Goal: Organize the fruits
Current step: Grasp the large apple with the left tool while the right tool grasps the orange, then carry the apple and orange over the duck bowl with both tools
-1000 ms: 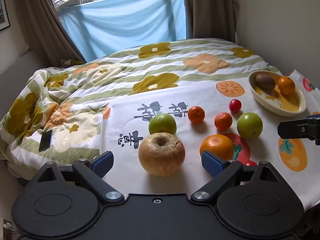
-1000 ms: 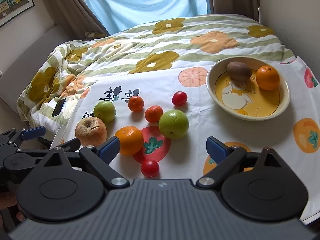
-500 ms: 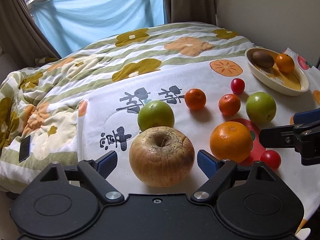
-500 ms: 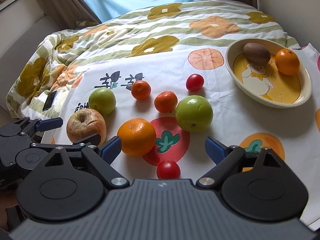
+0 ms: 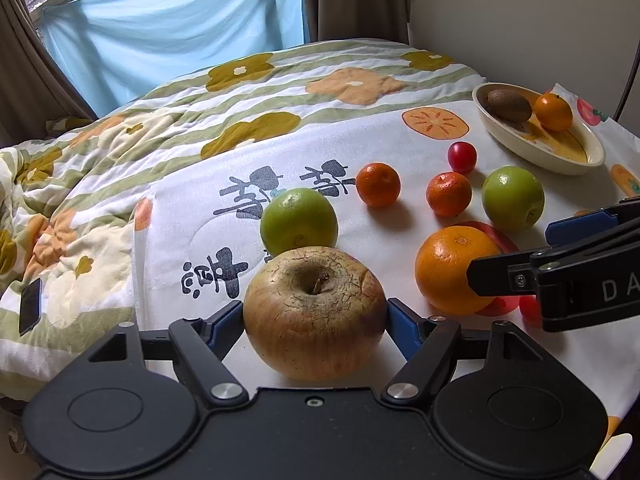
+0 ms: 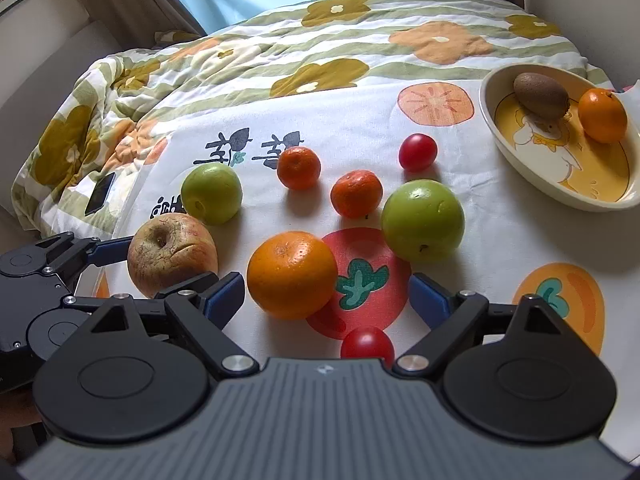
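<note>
Low in the left wrist view, the left hand-held gripper (image 5: 315, 320) has just been closing its jaws around the wrinkled apple (image 5: 315, 314), and the blue pads (image 5: 396, 320) now sit against its two flanks, pinching it while it rests on the white printed cloth (image 5: 192, 216) spread over the bed. The apple looks fairly heavy and firm, though its cracked, shrivelled skin suggests softer flesh that would bruise under a hard squeeze; holding it across its widest middle, as now, seems the safest place. In the right wrist view the right hand-held gripper (image 6: 326, 294) stands spread, with the big orange (image 6: 292, 274) between its pads but nearer the left one, not pressed by either. That orange looks round, dense and prone to roll. The bowl (image 6: 520, 178), upper right, already holds a kiwi (image 6: 540, 94) and a small orange (image 6: 602, 114).
</note>
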Demonstrator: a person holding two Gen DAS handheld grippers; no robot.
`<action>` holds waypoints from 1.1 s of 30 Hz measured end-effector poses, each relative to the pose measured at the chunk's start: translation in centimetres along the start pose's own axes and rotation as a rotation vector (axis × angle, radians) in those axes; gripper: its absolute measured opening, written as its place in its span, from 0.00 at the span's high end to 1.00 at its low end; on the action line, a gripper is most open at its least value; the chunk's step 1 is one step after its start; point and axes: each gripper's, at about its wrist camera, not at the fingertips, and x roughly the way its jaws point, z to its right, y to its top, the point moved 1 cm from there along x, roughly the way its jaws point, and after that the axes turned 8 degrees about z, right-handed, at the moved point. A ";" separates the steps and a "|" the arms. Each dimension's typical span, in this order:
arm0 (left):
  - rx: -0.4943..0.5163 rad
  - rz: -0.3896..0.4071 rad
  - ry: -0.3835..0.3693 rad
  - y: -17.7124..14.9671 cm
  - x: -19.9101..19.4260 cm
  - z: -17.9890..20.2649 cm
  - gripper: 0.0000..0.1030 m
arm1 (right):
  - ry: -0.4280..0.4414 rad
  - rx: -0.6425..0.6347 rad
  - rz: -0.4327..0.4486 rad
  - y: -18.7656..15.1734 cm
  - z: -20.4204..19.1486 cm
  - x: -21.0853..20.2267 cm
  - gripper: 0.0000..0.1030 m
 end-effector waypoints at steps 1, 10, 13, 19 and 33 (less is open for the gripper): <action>-0.002 0.000 0.001 -0.1 -0.1 -0.1 0.23 | 0.001 -0.002 -0.002 0.0 -0.1 0.1 0.02; -0.019 -0.012 0.021 -0.8 -0.8 -0.9 0.23 | 0.018 -0.019 -0.013 0.0 -0.7 1.3 0.07; -0.022 -0.013 0.027 -1.0 -0.9 -1.0 0.23 | 0.023 -0.021 -0.015 0.0 -0.9 1.6 0.08; -0.023 -0.013 0.029 -1.2 -1.1 -1.1 0.23 | 0.030 -0.033 -0.026 -0.3 -1.4 2.3 0.12; -0.069 0.004 0.046 -1.4 -3.0 -1.6 0.23 | 0.052 -0.092 -0.010 -0.5 -2.2 1.6 0.29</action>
